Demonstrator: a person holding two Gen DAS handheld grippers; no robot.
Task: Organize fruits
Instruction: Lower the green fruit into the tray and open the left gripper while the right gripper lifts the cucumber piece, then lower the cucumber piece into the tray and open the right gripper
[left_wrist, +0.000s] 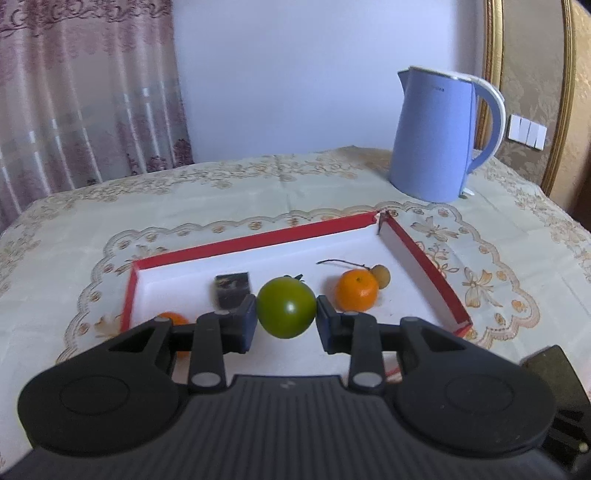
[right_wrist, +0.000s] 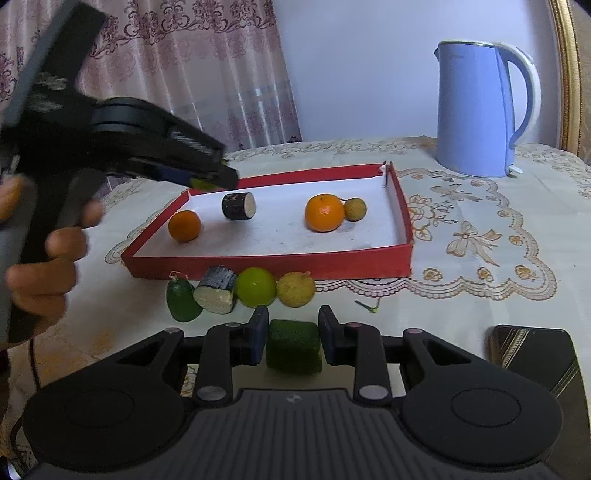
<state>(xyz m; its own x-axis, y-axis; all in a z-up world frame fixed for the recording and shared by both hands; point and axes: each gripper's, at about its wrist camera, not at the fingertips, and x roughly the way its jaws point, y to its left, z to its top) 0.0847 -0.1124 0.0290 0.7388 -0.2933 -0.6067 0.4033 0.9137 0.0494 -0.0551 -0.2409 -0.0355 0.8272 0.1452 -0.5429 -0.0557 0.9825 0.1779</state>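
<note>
My left gripper (left_wrist: 286, 314) is shut on a green tomato (left_wrist: 286, 307) and holds it over the red-walled white tray (left_wrist: 255, 240). In the tray lie a large orange (left_wrist: 356, 290) with a small brown longan (left_wrist: 381, 275) beside it, a dark cut cylinder piece (left_wrist: 232, 290) and a small orange (left_wrist: 173, 318). My right gripper (right_wrist: 292, 332) is shut on a green square-edged fruit piece (right_wrist: 293, 345) in front of the tray (right_wrist: 273, 260). The left gripper also shows in the right wrist view (right_wrist: 207, 181), above the tray's left end.
In front of the tray lie a small dark green fruit (right_wrist: 182, 302), a dark cut piece (right_wrist: 216, 294), a lime (right_wrist: 255, 287) and a yellowish round fruit (right_wrist: 296, 289). A blue kettle (right_wrist: 480, 110) stands at the back right. A dark phone (right_wrist: 535, 354) lies at right.
</note>
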